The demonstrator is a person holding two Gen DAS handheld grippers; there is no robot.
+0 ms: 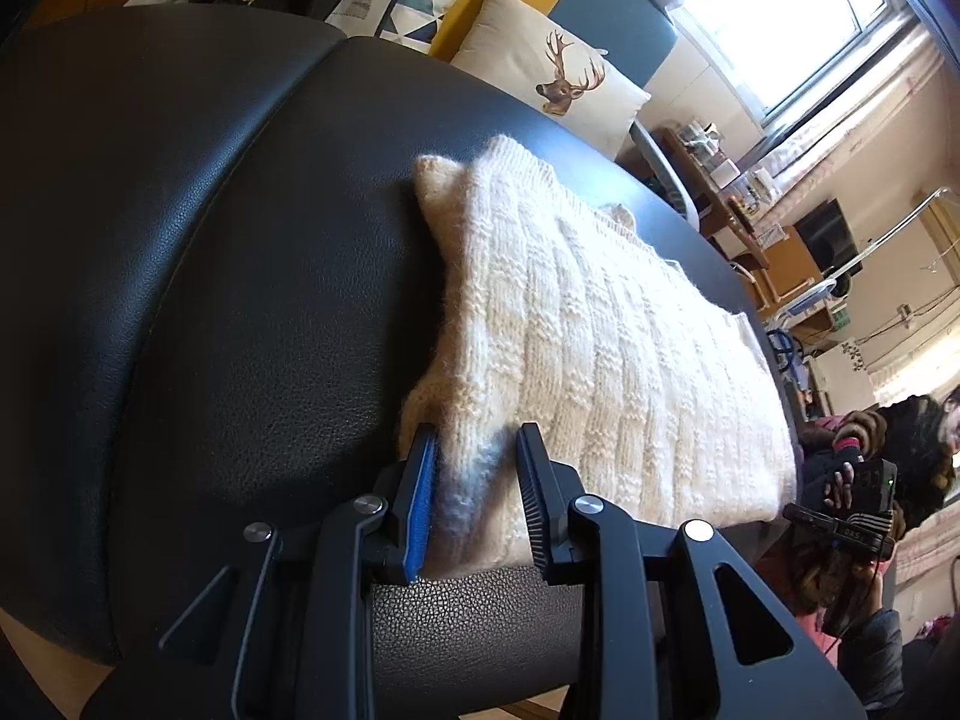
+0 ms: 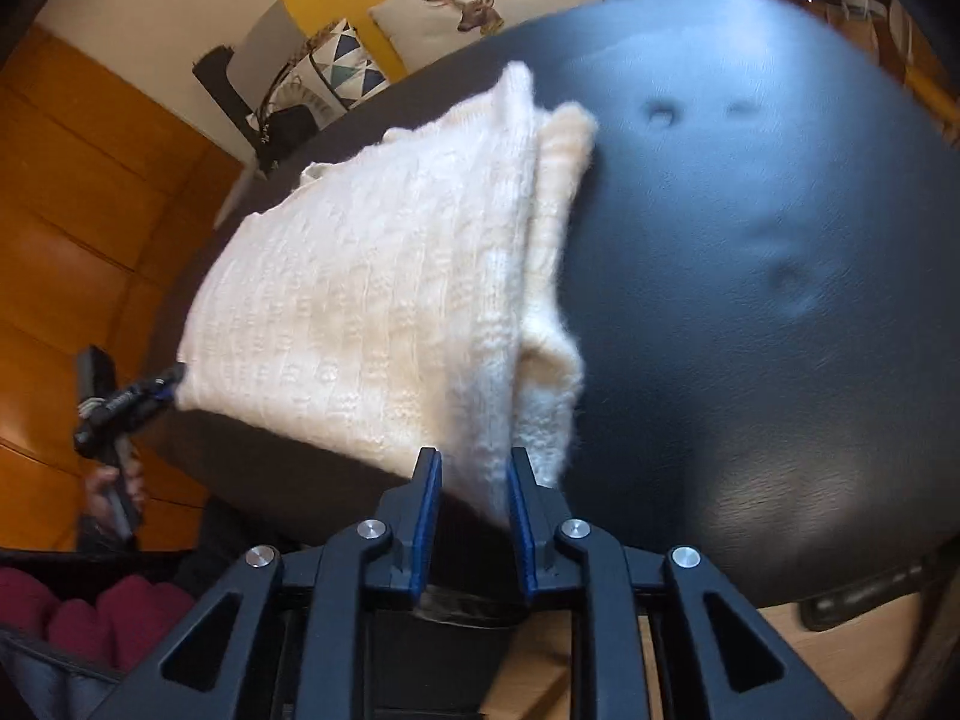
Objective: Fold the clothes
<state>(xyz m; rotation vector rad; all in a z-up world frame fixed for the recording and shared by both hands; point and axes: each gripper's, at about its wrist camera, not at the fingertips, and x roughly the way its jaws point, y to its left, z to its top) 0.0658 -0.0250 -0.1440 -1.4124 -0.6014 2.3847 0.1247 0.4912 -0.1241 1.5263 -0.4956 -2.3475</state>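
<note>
Both tongs, left tongs [image 1: 477, 444] and right tongs [image 2: 471, 468], pinch near corners of a soft, floppy cream sweater [image 1: 600, 336] on a black bench [image 1: 210, 300]; corners look like the best holds.

A cream, chunky-knit sweater [image 1: 600, 348] lies folded in layers on the black leather surface [image 1: 240, 300], near its edge

black leather sofa [image 1: 240, 240], deer cushion [image 1: 558, 72], bright window [image 1: 780, 12]
</note>
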